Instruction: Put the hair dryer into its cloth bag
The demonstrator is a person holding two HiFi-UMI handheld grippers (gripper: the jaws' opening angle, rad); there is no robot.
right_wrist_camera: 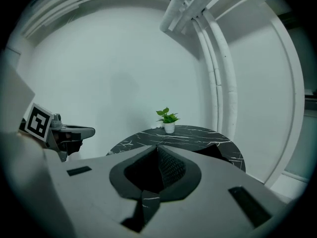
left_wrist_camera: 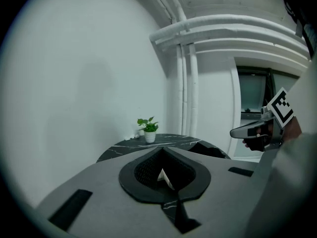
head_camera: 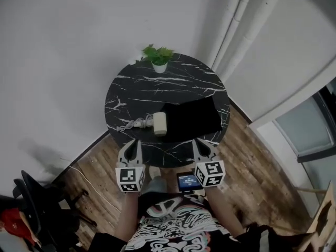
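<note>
A cream hair dryer (head_camera: 159,123) lies on the round black marble table (head_camera: 157,88), its pale cord (head_camera: 130,124) trailing left. Just right of it a black cloth bag (head_camera: 190,116) lies flat, and it shows as a dark shape (left_wrist_camera: 208,150) in the left gripper view and at the table's right edge (right_wrist_camera: 210,151) in the right gripper view. My left gripper (head_camera: 133,144) hovers shut at the table's near edge, below the dryer. My right gripper (head_camera: 202,145) is shut too, near the bag's front edge. Neither holds anything.
A small potted plant (head_camera: 157,57) stands at the table's far side. White pipes (head_camera: 247,20) run down the wall at the back right. A dark chair (head_camera: 37,198) stands on the wooden floor at lower left. A small lit screen (head_camera: 188,181) sits by the person's chest.
</note>
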